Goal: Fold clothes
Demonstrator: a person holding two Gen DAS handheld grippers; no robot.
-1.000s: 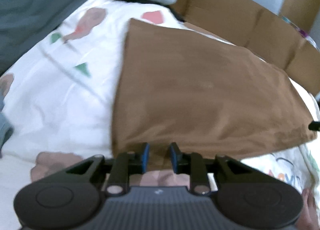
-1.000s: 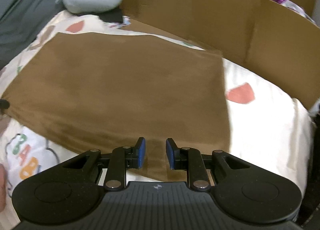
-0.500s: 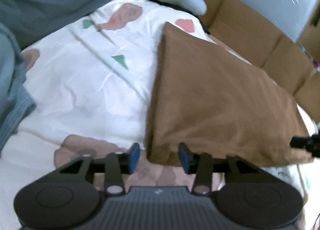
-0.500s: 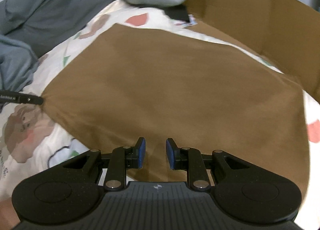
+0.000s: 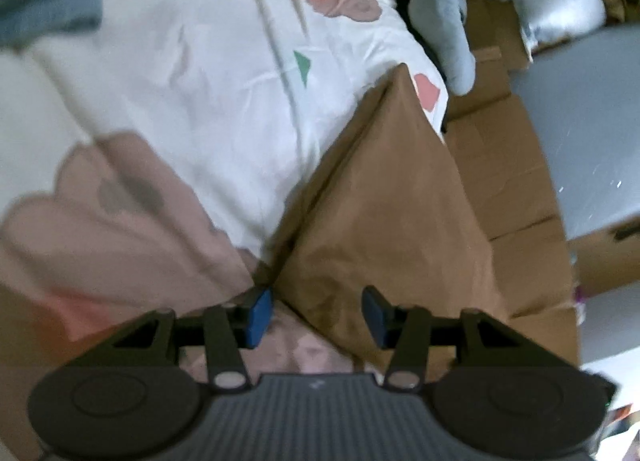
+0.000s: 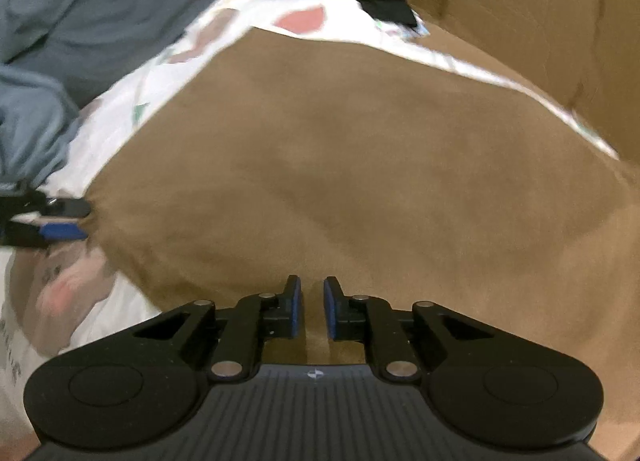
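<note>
The left claw (image 5: 316, 315) stands wide at the near-left corner of the brown cloth (image 6: 360, 165), which lies spread flat on the bed (image 5: 192, 73). That corner sits between its pads, not yet pinched. The cloth's long axis runs across the bed, left to right. The right claw (image 6: 312, 313) is narrow over the near edge; the blur hides whether it grips cloth. Printed letters on the sheet's near-left edge are unreadable.
</note>
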